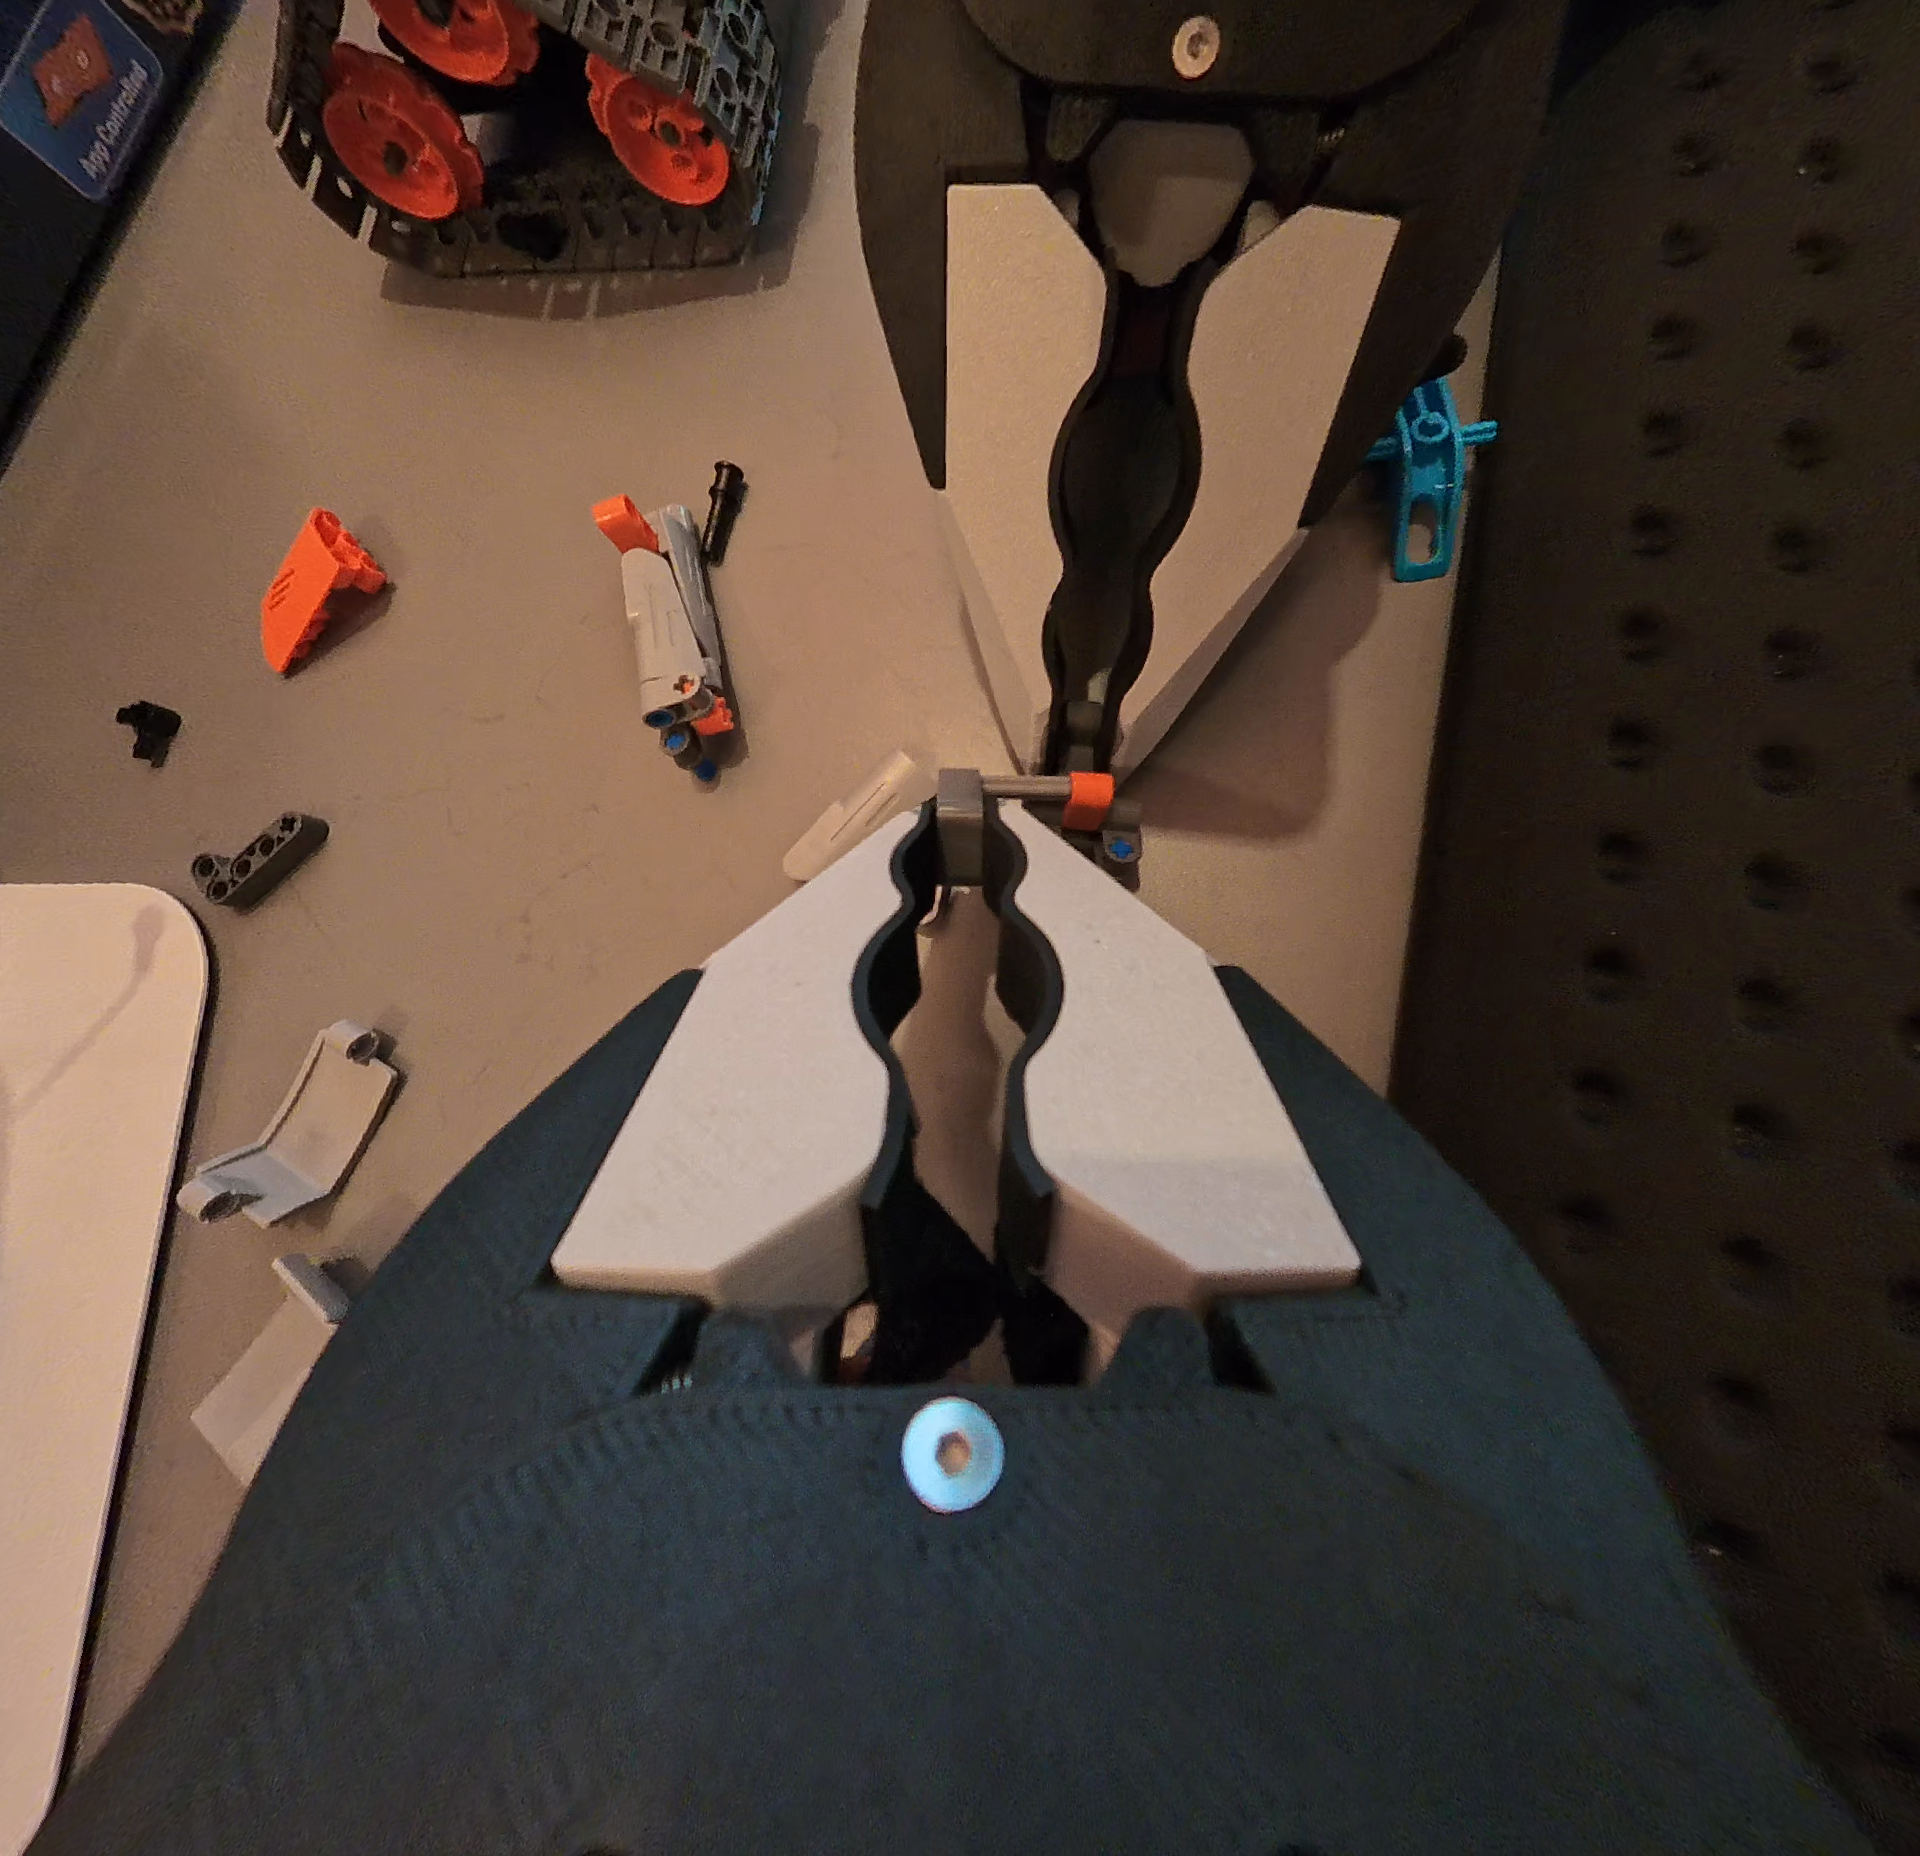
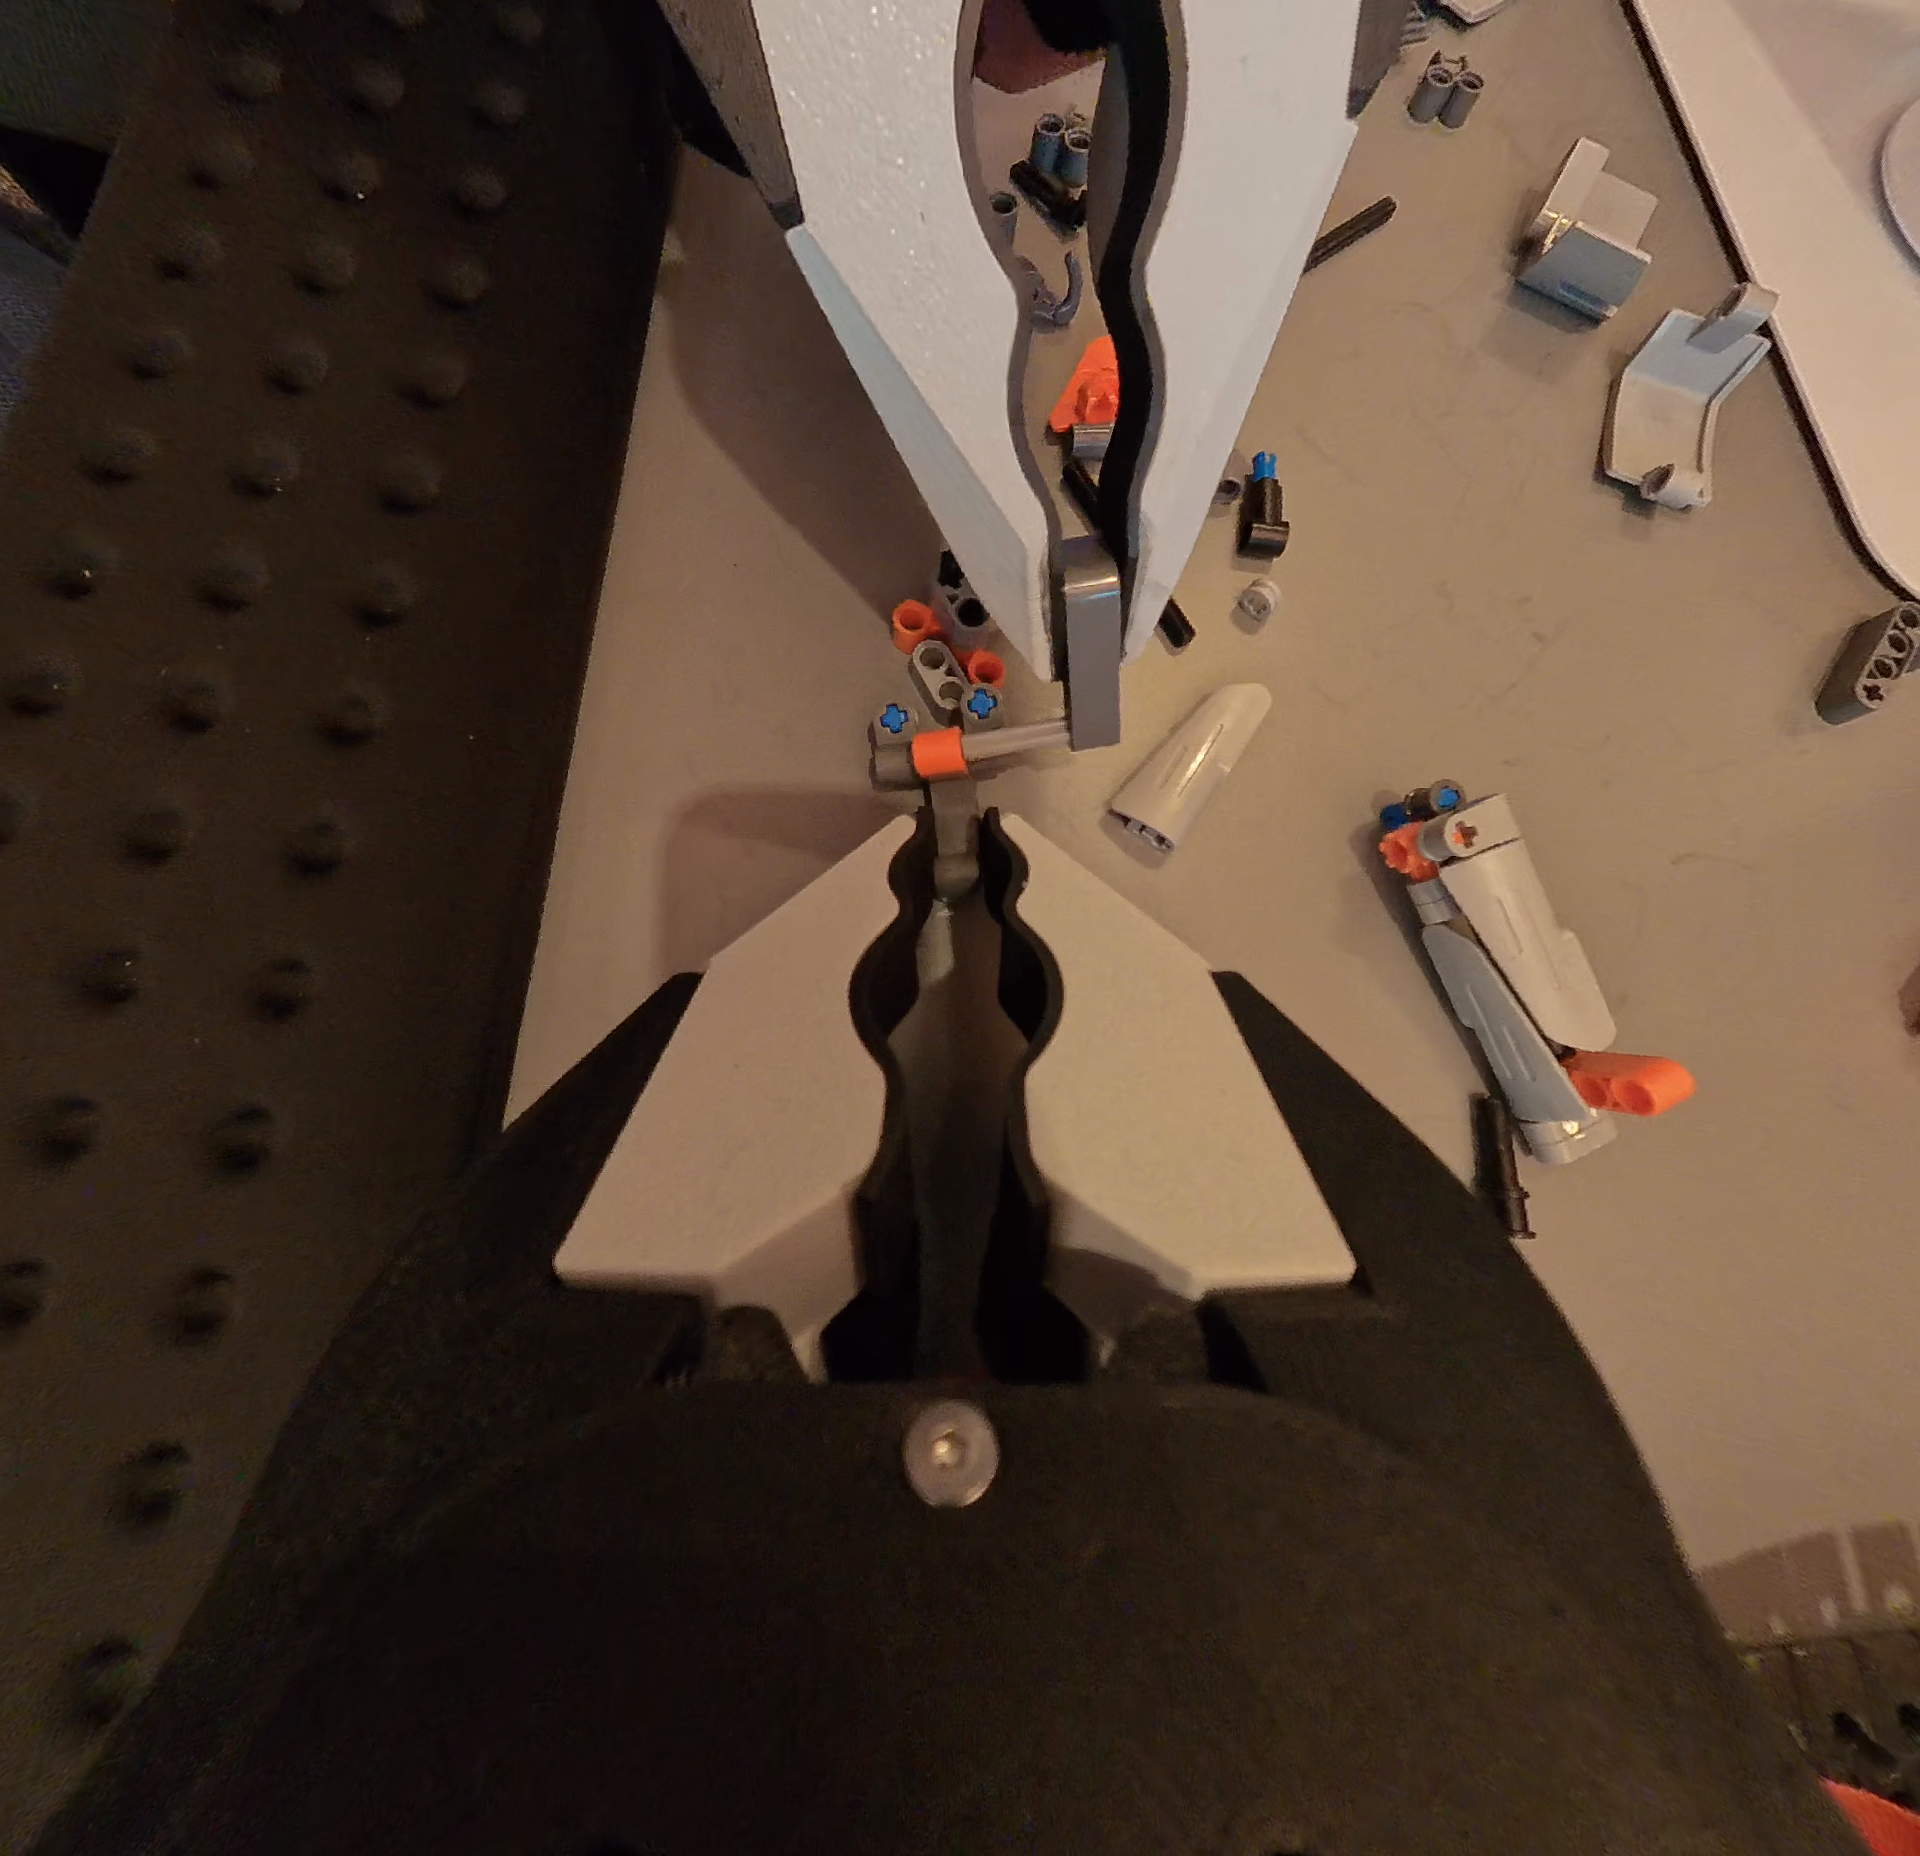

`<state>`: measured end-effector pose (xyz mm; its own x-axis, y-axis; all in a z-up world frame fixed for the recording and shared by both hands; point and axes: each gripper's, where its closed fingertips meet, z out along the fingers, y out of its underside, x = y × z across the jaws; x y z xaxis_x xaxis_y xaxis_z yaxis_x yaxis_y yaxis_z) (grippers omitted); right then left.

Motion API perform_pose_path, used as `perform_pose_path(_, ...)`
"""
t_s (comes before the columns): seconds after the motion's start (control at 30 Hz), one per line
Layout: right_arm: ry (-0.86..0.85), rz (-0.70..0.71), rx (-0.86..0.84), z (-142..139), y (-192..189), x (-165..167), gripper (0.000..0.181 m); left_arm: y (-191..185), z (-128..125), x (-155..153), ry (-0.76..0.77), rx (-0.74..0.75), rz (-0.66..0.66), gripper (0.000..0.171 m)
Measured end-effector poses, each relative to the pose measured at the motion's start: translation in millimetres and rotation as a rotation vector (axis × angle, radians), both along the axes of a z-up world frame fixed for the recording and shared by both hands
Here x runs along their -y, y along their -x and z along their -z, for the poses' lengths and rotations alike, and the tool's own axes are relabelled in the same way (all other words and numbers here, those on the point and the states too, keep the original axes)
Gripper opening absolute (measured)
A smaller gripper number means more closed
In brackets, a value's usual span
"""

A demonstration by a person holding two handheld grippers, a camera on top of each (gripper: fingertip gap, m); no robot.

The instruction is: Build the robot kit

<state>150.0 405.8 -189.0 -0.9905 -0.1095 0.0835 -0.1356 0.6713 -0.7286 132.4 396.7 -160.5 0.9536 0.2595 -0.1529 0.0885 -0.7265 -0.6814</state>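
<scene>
- Left wrist view: nearest the camera, the left gripper (image 1: 961, 840) is pinching a dark grey beam (image 1: 964, 819) between its closed tips. A grey axle (image 1: 1023, 788) with an orange bushing (image 1: 1088, 798) is pointing toward 3 o'clock, meeting the right gripper (image 1: 1086, 736) arriving from 12 o'clock. A tracked vehicle (image 1: 520, 102) is sitting at 11 o'clock on the table (image 1: 468, 663).
- Right wrist view: the right gripper (image 2: 956, 830) is clamping a grey stem (image 2: 954, 840) under that axle (image 2: 1013, 741). The left gripper (image 2: 1091, 601) is hanging from 12 o'clock. A grey cone piece (image 2: 1190, 767) is lying at 2 o'clock.

We see the tracked vehicle (image 1: 520, 102) at the table's (image 1: 499, 767) far edge, loose bricks (image 1: 675, 622) mid-table, the mat (image 1: 1704, 871) along its right edge.
</scene>
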Motion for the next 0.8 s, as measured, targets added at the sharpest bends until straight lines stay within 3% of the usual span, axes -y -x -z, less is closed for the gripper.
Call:
perform_pose_path(0.5,-0.001,-0.002,0.02,0.3,-0.2,0.2,0.007,-0.3,2.7,2.8,-0.05,-0.123,0.066,0.006)
perform_pose_path(0.8,-0.001,-0.003,0.022,0.3,-0.2,0.3,0.008,-1.6,1.9,3.7,-0.138,-0.082,0.069,0.006)
